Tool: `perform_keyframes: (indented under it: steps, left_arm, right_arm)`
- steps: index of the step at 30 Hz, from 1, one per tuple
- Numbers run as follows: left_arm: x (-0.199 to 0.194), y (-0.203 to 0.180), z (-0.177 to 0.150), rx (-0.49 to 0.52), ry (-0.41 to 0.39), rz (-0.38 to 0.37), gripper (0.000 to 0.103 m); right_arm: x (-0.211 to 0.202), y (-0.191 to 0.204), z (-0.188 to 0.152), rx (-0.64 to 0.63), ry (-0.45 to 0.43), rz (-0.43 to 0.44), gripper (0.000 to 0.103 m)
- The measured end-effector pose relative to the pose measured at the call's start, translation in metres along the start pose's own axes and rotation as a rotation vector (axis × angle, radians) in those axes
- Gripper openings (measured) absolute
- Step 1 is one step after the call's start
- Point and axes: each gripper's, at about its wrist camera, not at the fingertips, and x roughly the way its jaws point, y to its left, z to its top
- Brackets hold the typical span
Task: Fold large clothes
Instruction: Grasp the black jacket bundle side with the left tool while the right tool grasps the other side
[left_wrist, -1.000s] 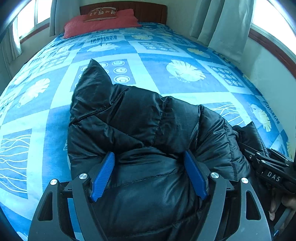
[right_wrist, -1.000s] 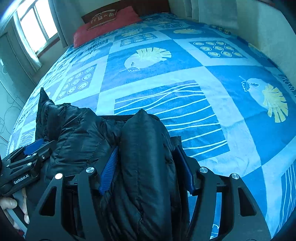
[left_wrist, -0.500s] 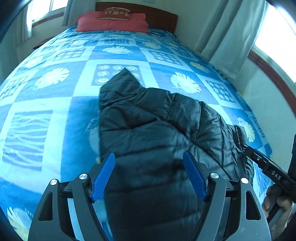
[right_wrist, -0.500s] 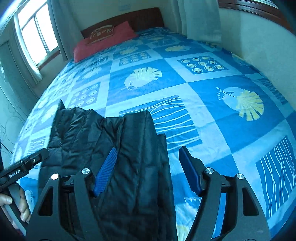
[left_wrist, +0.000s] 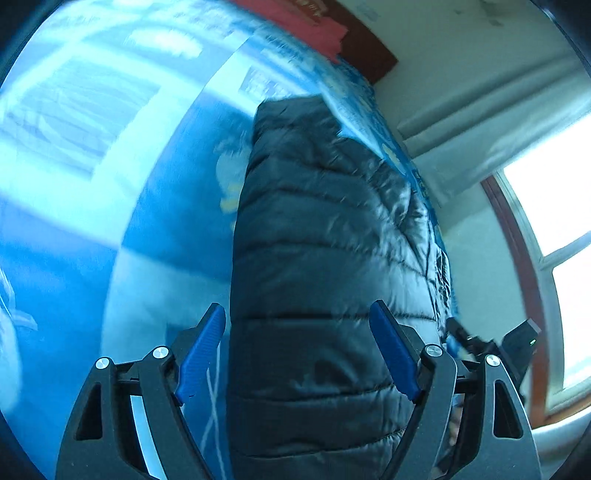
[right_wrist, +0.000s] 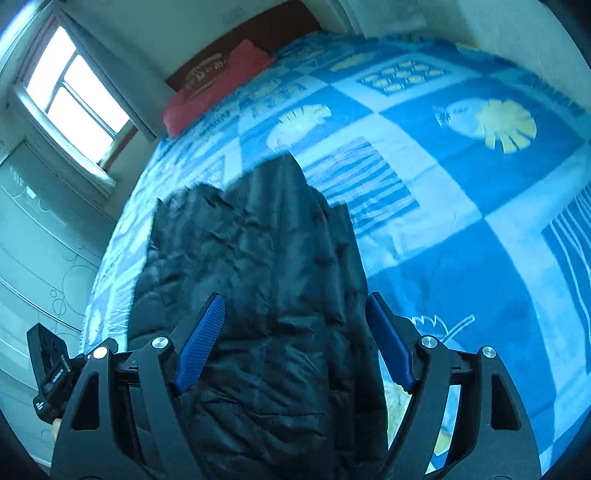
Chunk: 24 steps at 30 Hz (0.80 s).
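While both views blur with motion, one black puffer jacket (left_wrist: 325, 280) lies folded into a long bundle on the blue patterned bedspread (right_wrist: 461, 229), its near end at the foot edge of the bed and its far tip pointing toward the headboard. Two grippers frame it: the left gripper (left_wrist: 297, 354) hangs over the bundle's near end with its jaws opening and its blue pads (left_wrist: 201, 354) standing clear of the fabric, and the right gripper (right_wrist: 293, 339) does the same, jaws opening with the jacket between them but not pinched. One red pillow (right_wrist: 218, 88) rests at the head of the bed. To the jacket's right (in the right wrist view) the bedspread runs bare to the far edge, leaving wide room; on its left only a narrow strip of cover separates it from the side edge. A second earlier the right gripper's pads were pressed into a ridge of the jacket; now they stand apart from it, and the bundle lies flatter and longer.
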Motion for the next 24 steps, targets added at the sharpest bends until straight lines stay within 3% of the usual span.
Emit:
perform_keyframes:
  steps: [7, 12, 15, 20, 24]
  left_arm:
    - [0.017, 0.001, -0.01, -0.058, -0.027, -0.032, 0.082]
    - [0.027, 0.009, -0.01, -0.109, -0.013, -0.072, 0.086]
    - [0.033, 0.016, -0.01, -0.125, 0.006, -0.113, 0.086]
    - [0.033, 0.012, -0.008, -0.105, 0.009, -0.117, 0.079]
    - [0.028, 0.01, -0.009, -0.086, 0.001, -0.13, 0.073]
  right_arm:
    - [0.018, -0.017, -0.007, 0.053, 0.017, 0.017, 0.088]
    - [0.044, -0.041, -0.015, 0.189, 0.074, 0.173, 0.091]
    - [0.044, -0.04, -0.018, 0.168, 0.063, 0.181, 0.091]
    - [0.043, -0.036, -0.024, 0.158, 0.056, 0.258, 0.057]
    - [0.031, -0.027, -0.029, 0.134, 0.006, 0.261, 0.043]
